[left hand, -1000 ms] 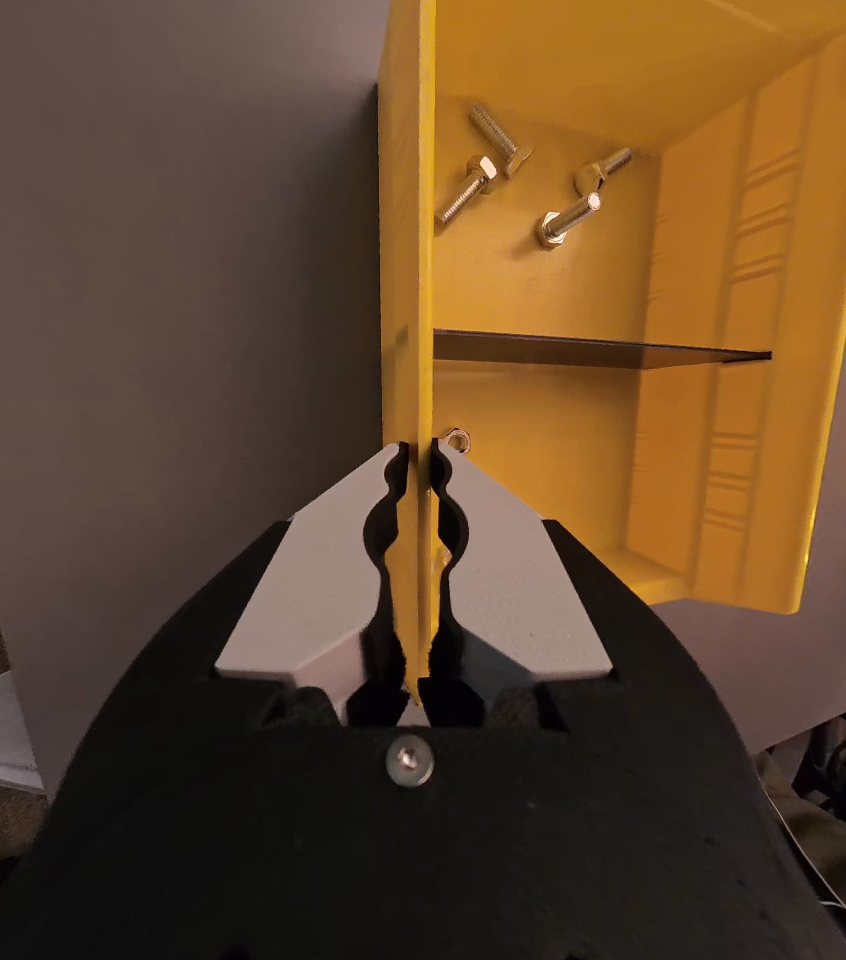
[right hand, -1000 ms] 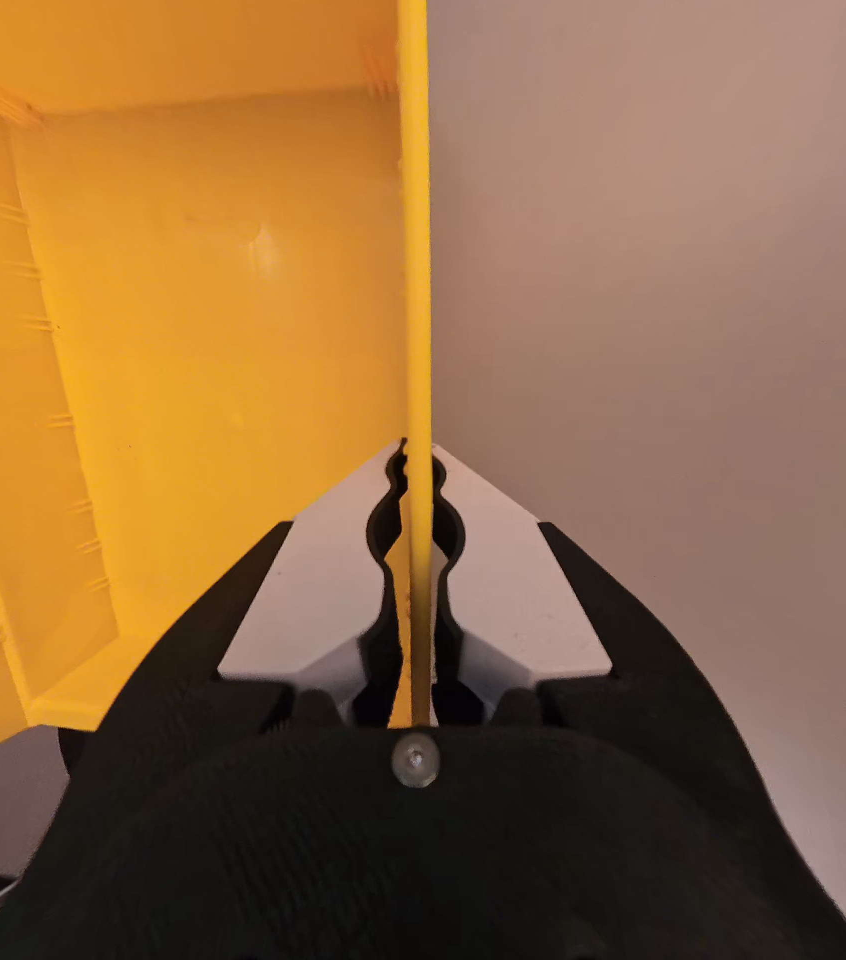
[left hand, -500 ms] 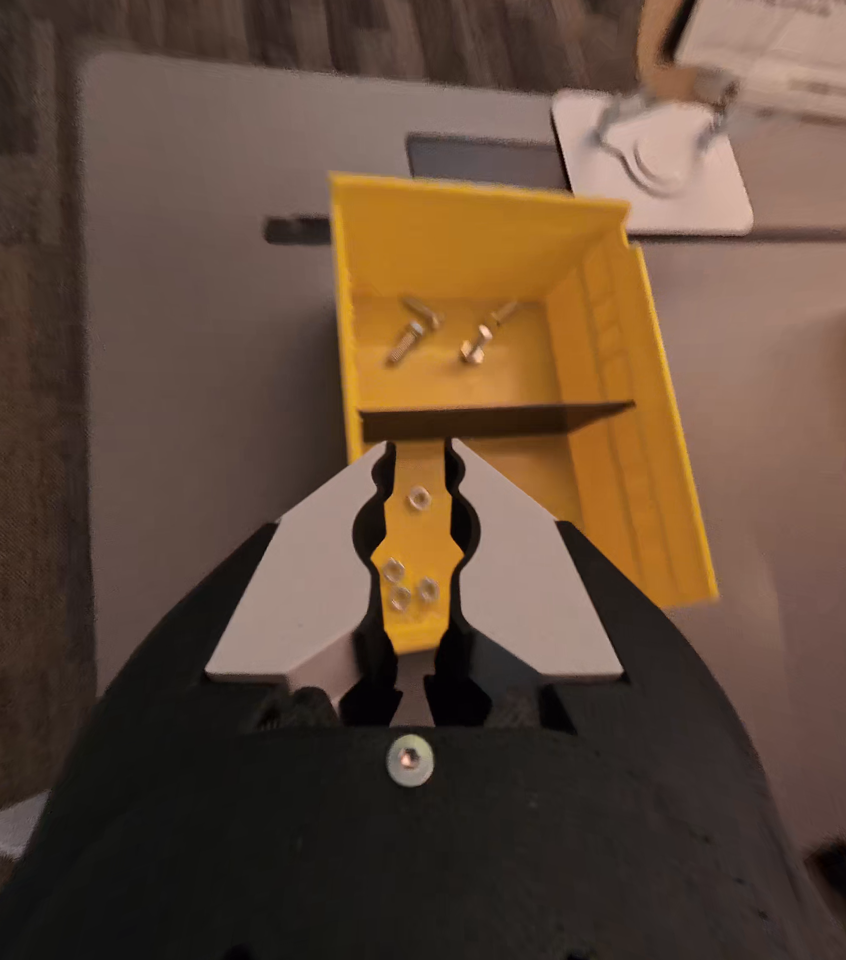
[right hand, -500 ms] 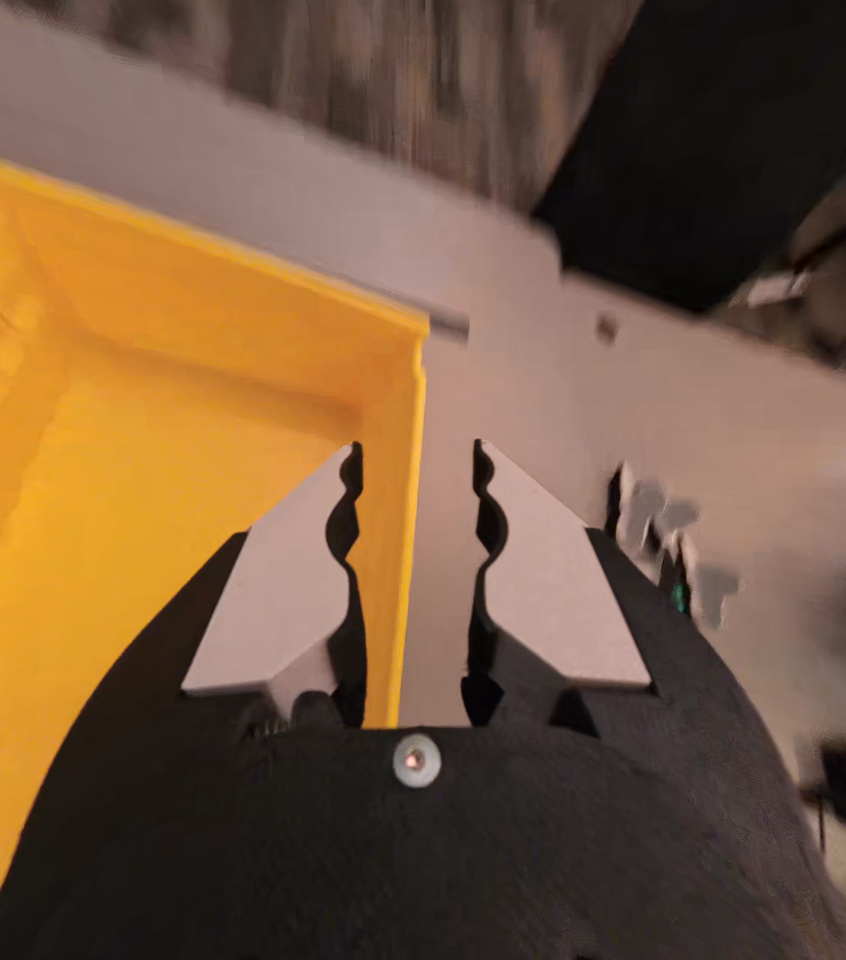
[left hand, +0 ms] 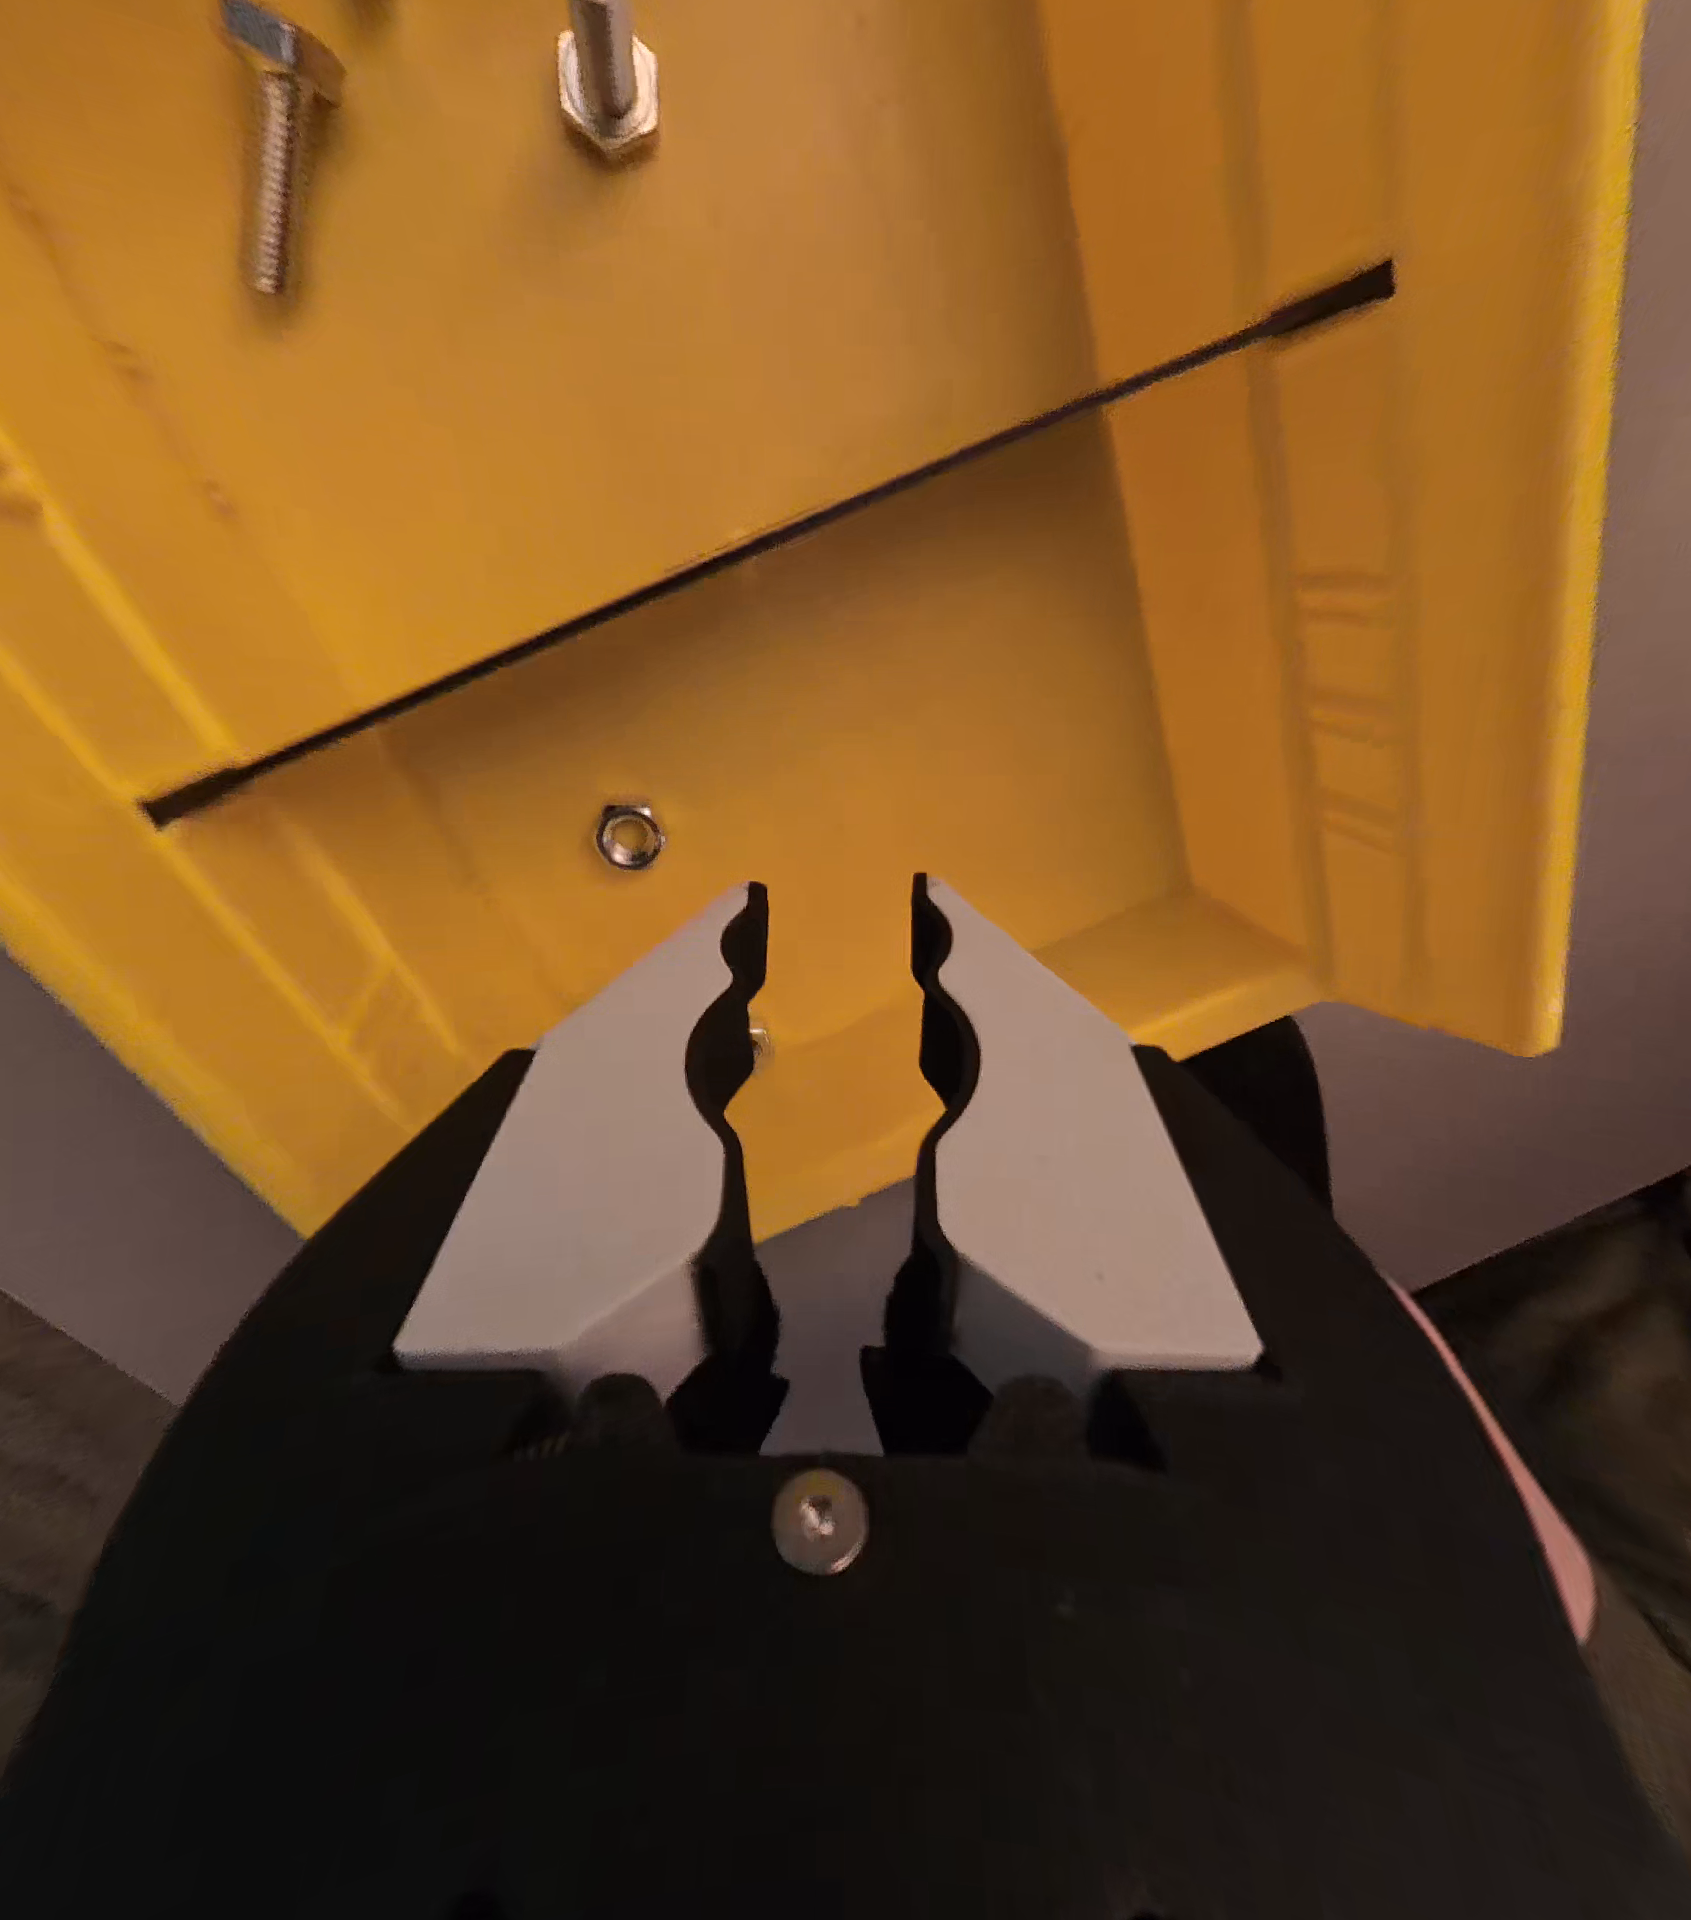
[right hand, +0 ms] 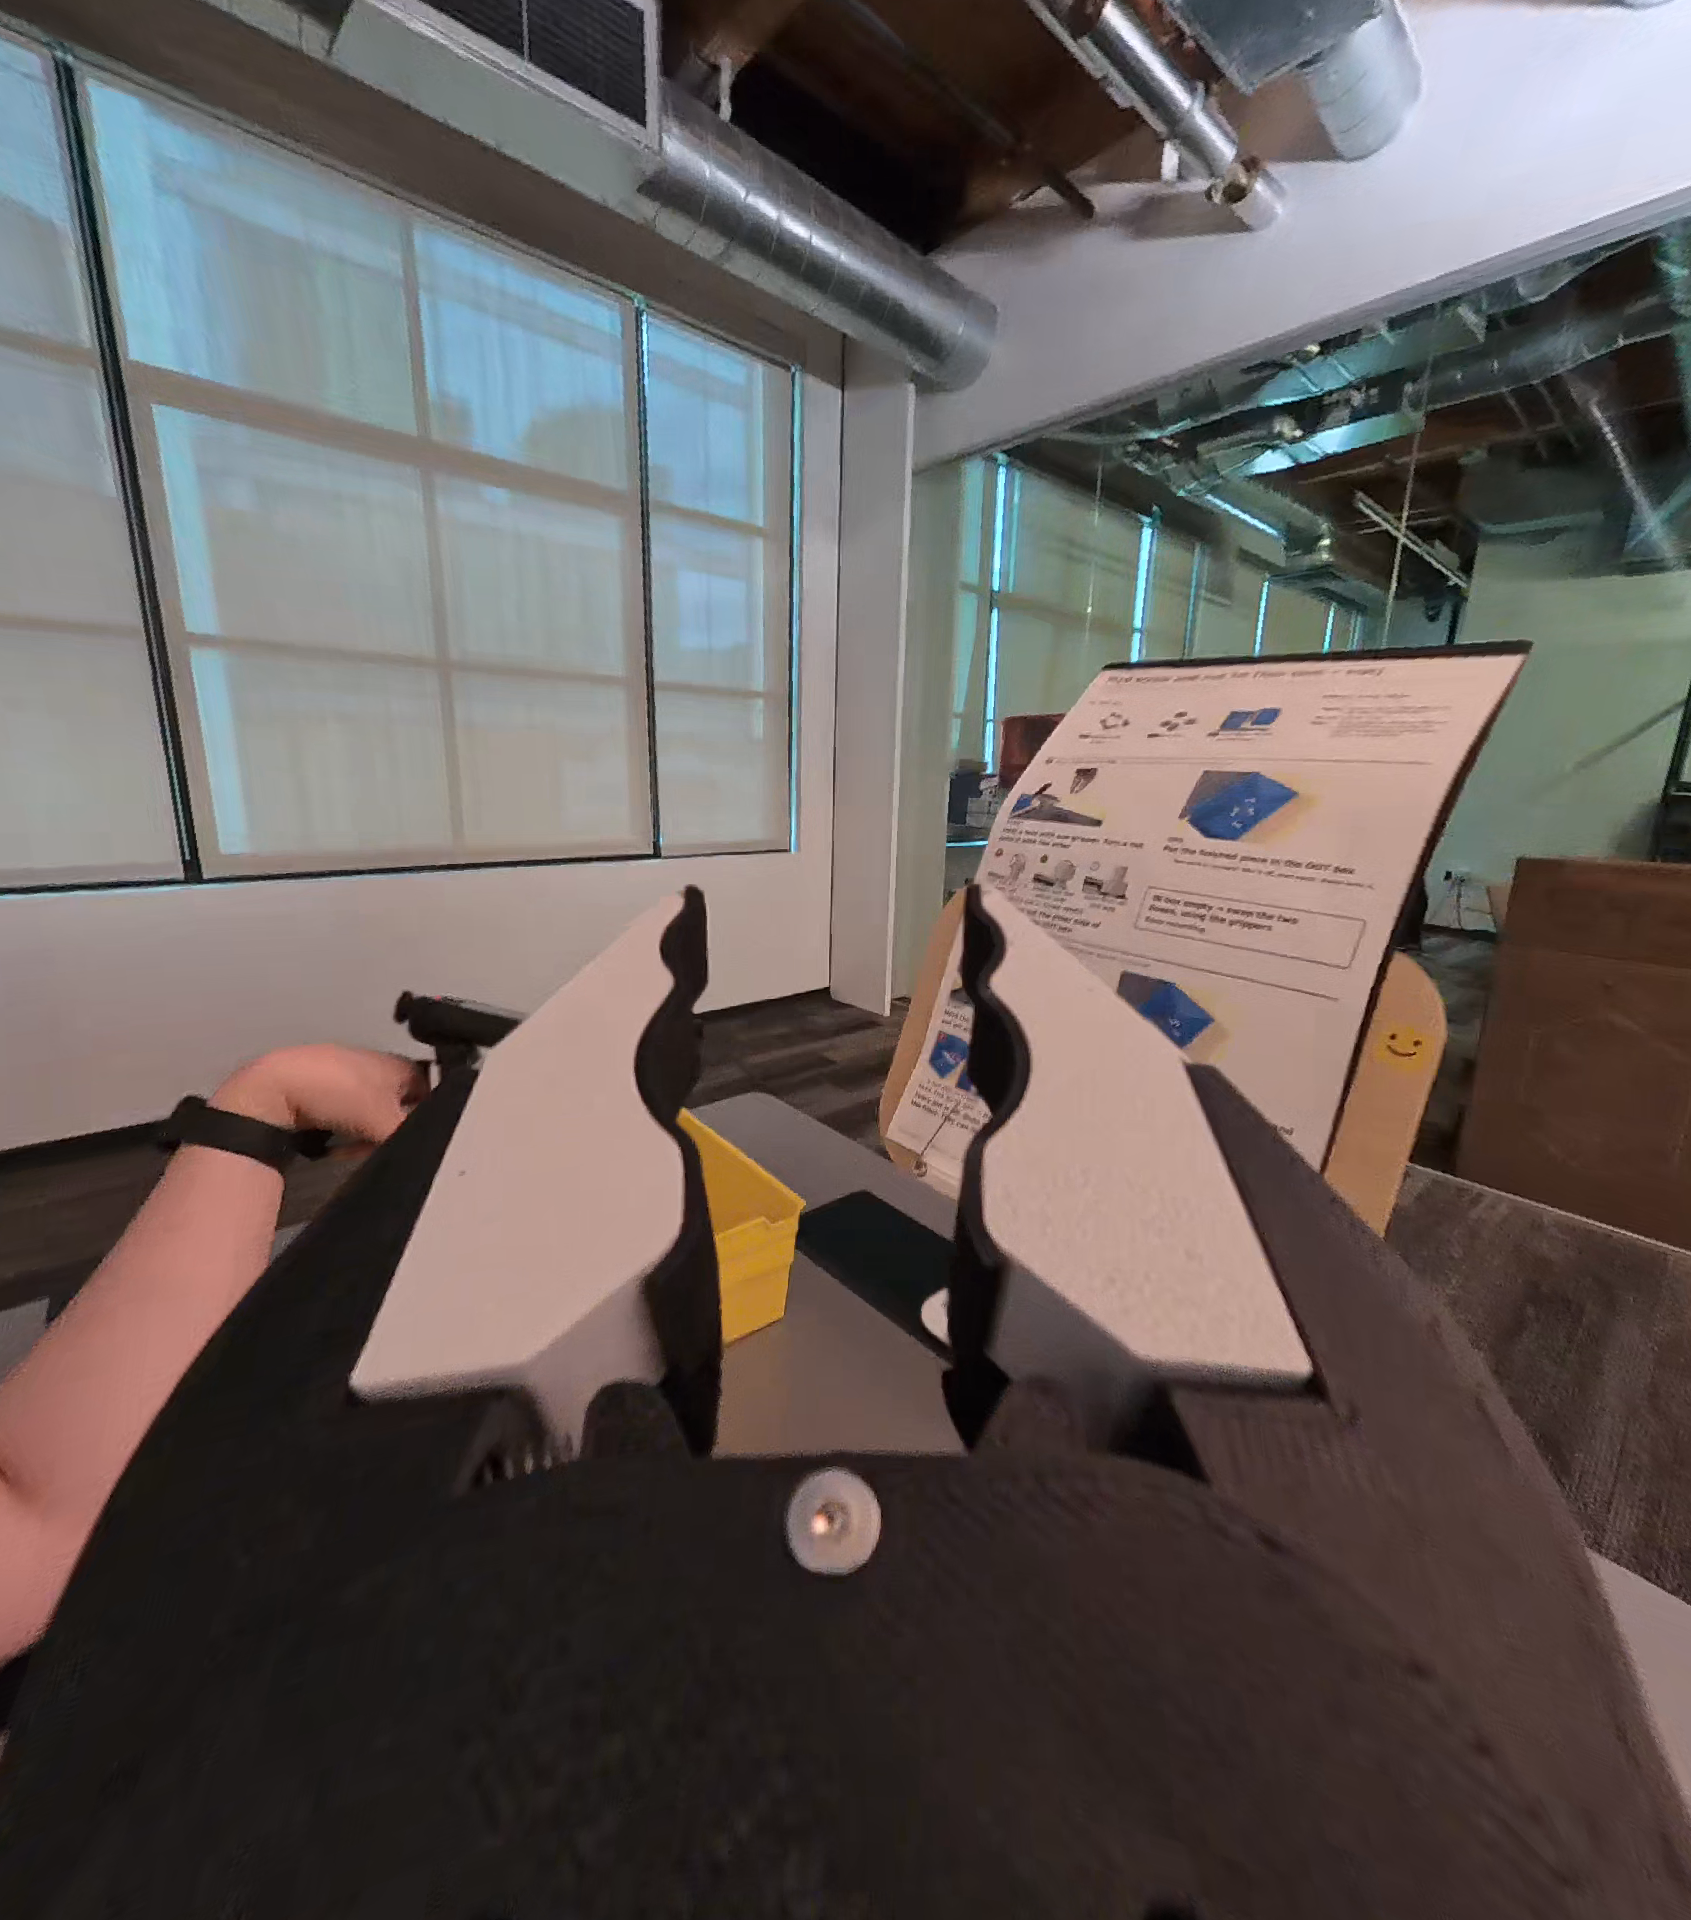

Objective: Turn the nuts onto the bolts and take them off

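Left tongs [left hand: 839, 894], wavy-edged grey pads spread, hang over a glossy yellow plastic bin [left hand: 1236, 520] holding threaded steel bolts [left hand: 275, 177] and a hex nut [left hand: 629, 835]. Right tongs [right hand: 828, 904] gape empty before a printed instruction sheet [right hand: 1267, 831].

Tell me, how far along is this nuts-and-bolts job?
Barely begun, by the look of it. One bolt already carries a nut; another bolt lies bare beyond the divider of the yellow bin. The left tool hangs open and empty near a loose nut. The right tool, also open, points away.
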